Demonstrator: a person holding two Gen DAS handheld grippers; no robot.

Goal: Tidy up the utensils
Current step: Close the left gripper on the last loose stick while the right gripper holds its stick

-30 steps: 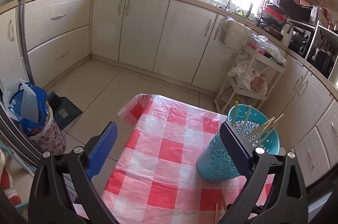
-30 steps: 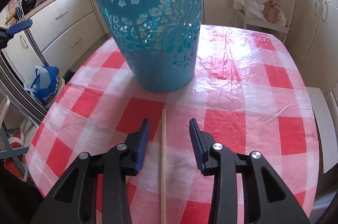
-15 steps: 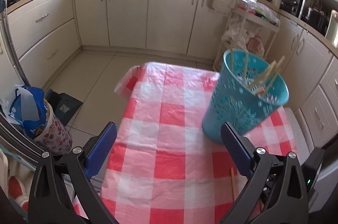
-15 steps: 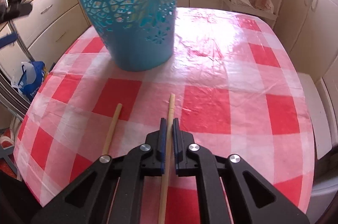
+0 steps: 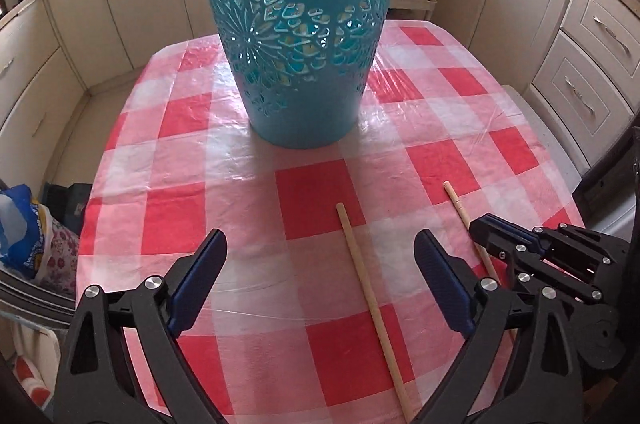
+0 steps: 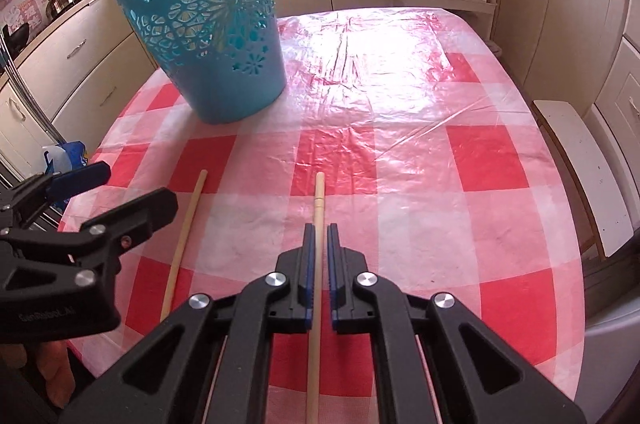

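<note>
Right wrist view: right gripper (image 6: 318, 244) angled down, clamped on a chopstick (image 6: 319, 199); left gripper (image 5: 320, 264), jaws wide after narrowing slightly, straddles the other chopstick (image 5: 360, 264).

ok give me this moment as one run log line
right gripper: shut on chopstick | left gripper: open over second chopstick, just narrowed a little | basket: upright on tablecloth
</note>
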